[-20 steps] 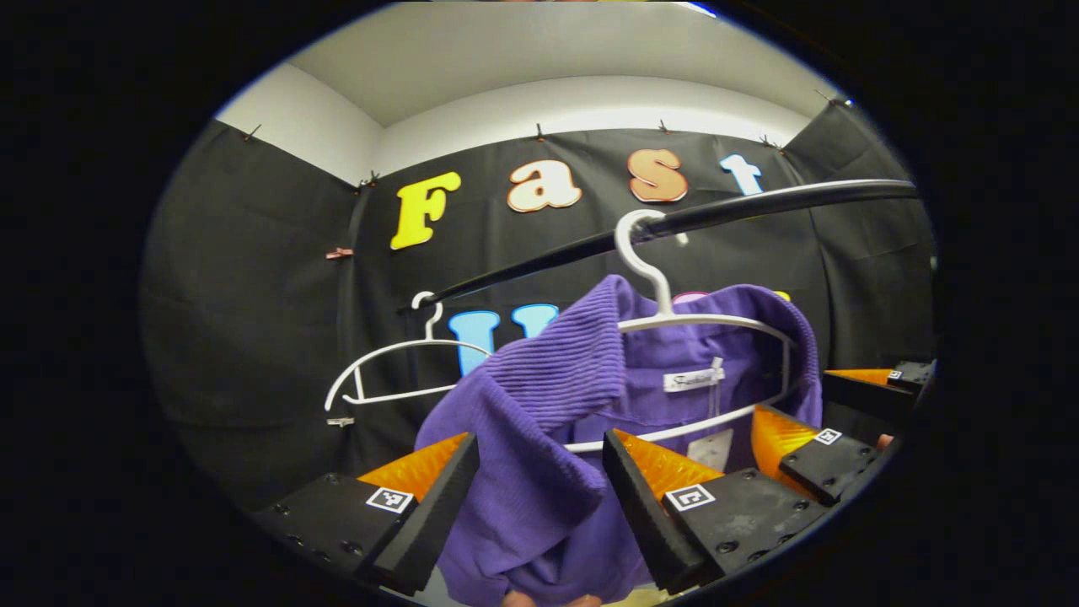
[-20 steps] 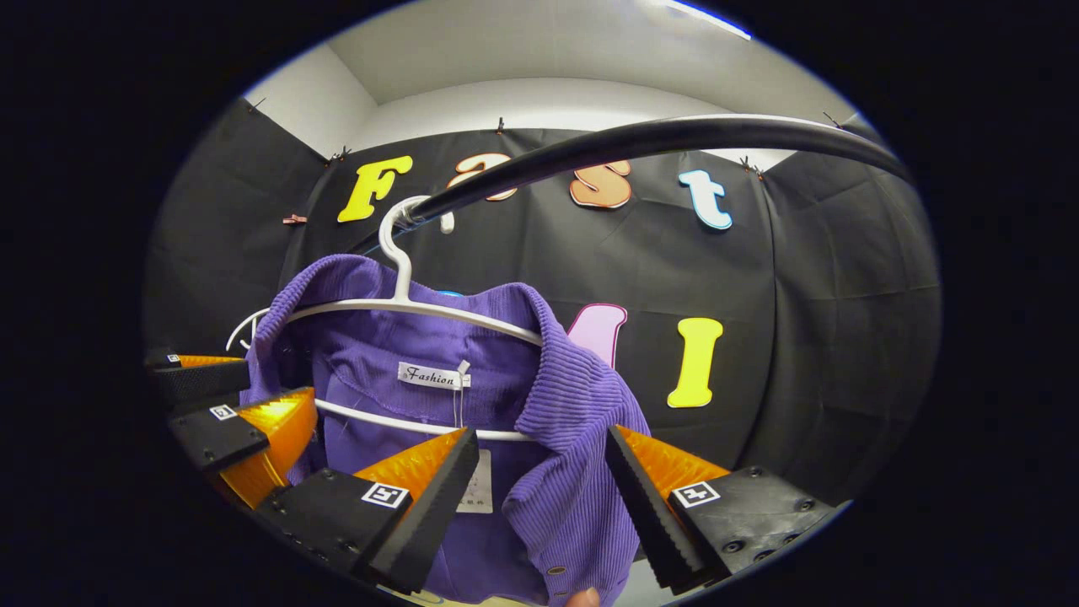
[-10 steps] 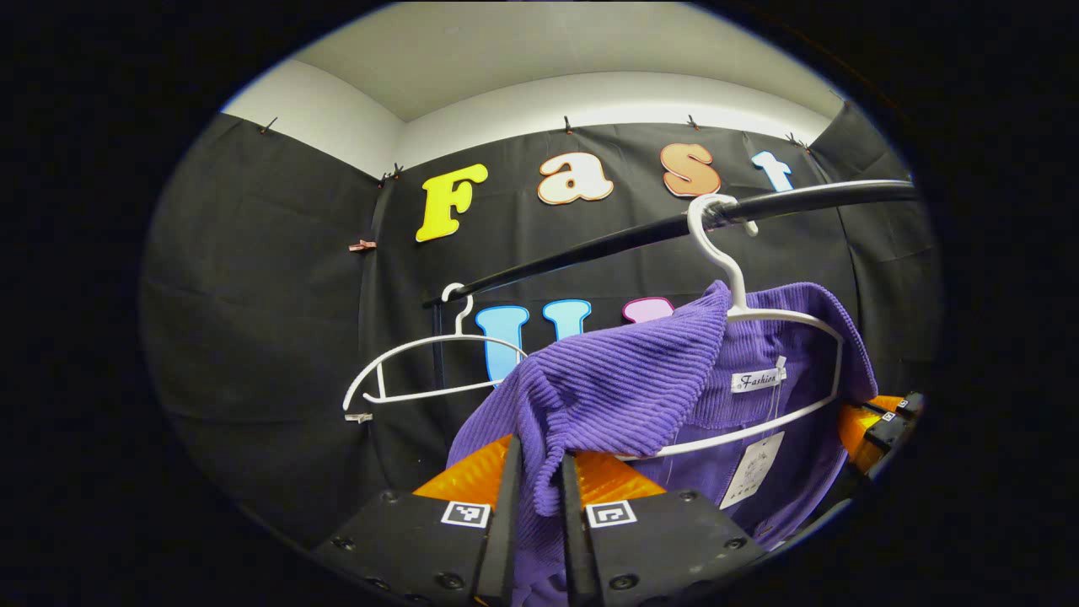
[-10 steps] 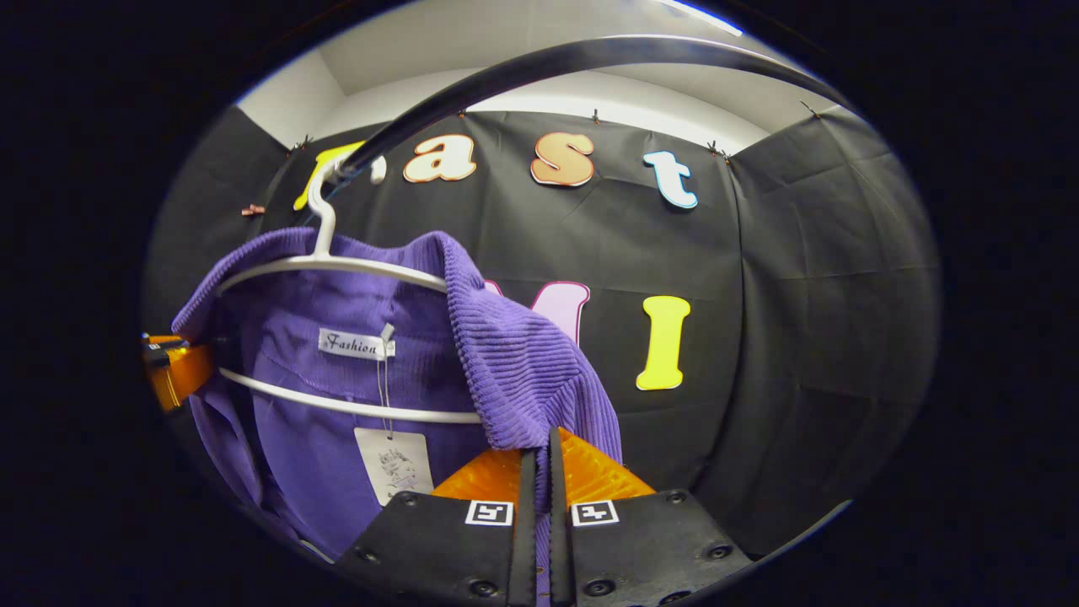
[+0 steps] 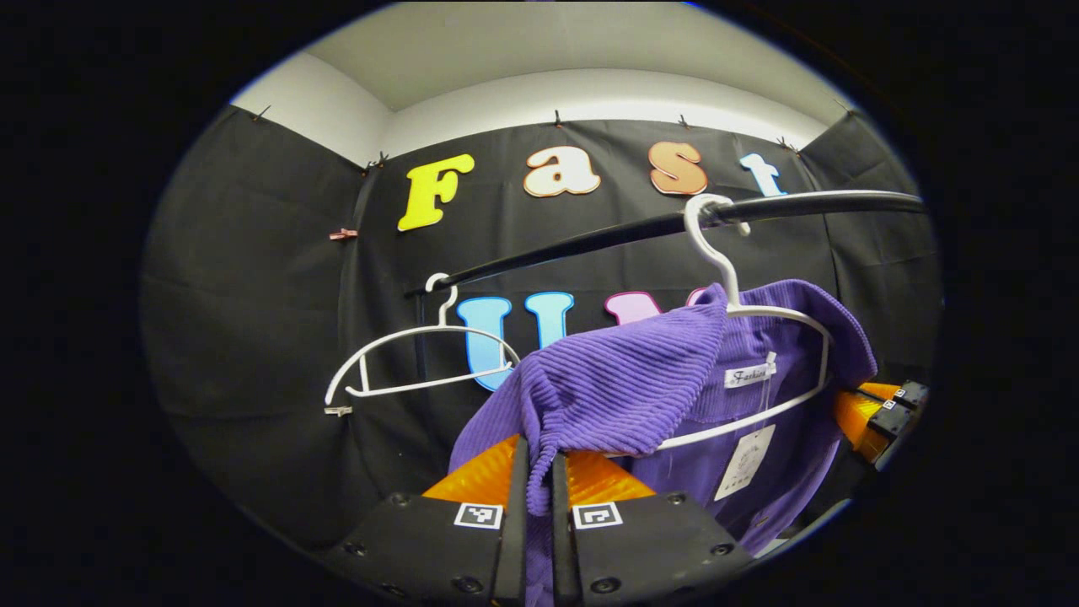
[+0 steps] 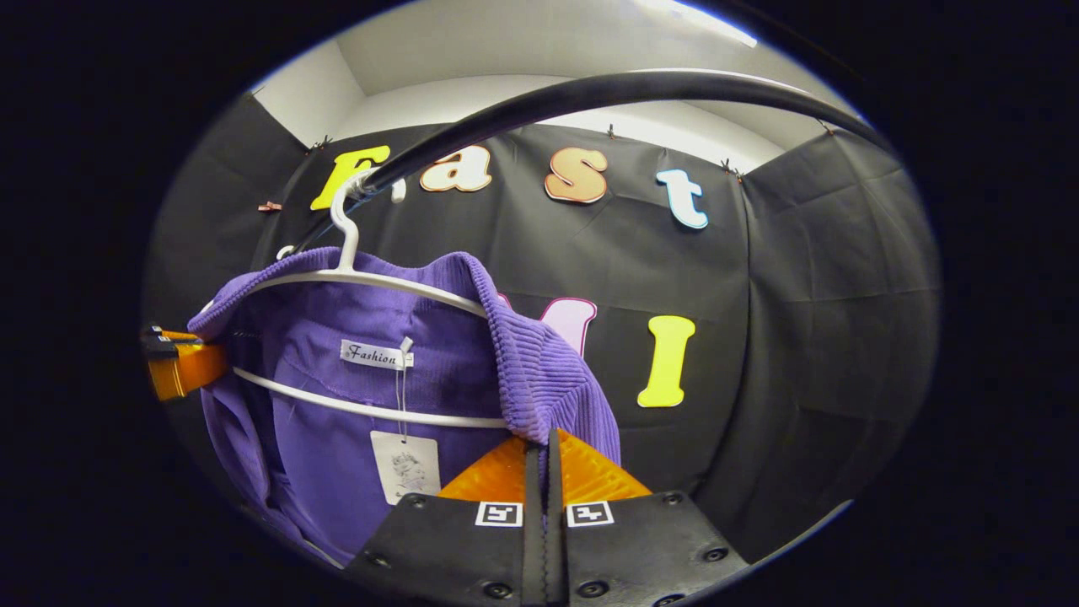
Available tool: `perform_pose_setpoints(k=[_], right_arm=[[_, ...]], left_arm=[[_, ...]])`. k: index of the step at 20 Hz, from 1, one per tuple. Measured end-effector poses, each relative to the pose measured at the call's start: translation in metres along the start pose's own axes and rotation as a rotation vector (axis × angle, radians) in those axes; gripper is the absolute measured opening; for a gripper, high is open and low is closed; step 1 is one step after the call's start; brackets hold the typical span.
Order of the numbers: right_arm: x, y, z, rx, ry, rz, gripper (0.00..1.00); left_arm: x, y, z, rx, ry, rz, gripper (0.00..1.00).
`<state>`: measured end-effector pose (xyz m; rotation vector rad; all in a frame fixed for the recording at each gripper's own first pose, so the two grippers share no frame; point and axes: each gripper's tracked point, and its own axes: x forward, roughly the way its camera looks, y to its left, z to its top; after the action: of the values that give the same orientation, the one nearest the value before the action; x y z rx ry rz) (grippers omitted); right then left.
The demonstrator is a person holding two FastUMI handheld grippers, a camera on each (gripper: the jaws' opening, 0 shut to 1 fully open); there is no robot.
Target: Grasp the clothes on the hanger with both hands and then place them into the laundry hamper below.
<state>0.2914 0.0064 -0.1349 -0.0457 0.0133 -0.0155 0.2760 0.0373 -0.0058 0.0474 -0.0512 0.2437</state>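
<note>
Purple ribbed garment (image 5: 641,379) hangs on a white hanger (image 5: 742,312) hooked over the black rail (image 5: 590,240), both shoulders draped over the hanger's arms.

Left claw (image 5: 534,472): fingers nearly together, pinching a fold of the garment's shoulder edge, cloth squeezed in the narrow slit between them. Right claw (image 6: 544,459): same, clamped on the opposite shoulder edge just below the hanger's lower bar. Left gripper view also catches the other claw at far right, beside the garment's far edge; right gripper view catches the left one at far left.

Edges/room: a second white hanger (image 5: 417,354), bare, sits further along the rail, well apart from the garment. In the right gripper view the rail arcs close overhead; open space to the right of the garment, black cloth wall (image 6: 801,337) behind. Hook sits on top of the rail.

Hidden/cut off: garment's lower half runs out of view at the bottom in both views. Fold inside each claw is mostly hidden by the fingers. White neck label and paper swing tag (image 6: 406,464) visible inside the collar.
</note>
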Motion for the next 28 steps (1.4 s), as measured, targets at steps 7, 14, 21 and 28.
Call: perform_pose_setpoints(k=[7, 14, 21, 28], right_arm=[[-0.001, -0.032, 0.027, -0.093, -0.070, -0.084, 0.05], [0.018, -0.067, 0.055, -0.134, -0.148, -0.175, 0.04], [0.049, -0.086, 0.066, -0.197, -0.225, -0.247, 0.04], [0.093, -0.079, 0.001, -0.218, -0.111, -0.228, 0.04]], left_arm=[[-0.005, 0.006, 0.004, 0.069, 0.007, -0.058, 0.08], [0.008, 0.041, 0.034, 0.106, -0.018, 0.010, 0.05], [0.033, 0.044, 0.072, 0.128, -0.101, 0.016, 0.05], [0.048, 0.040, 0.044, 0.112, -0.025, -0.032, 0.05]])
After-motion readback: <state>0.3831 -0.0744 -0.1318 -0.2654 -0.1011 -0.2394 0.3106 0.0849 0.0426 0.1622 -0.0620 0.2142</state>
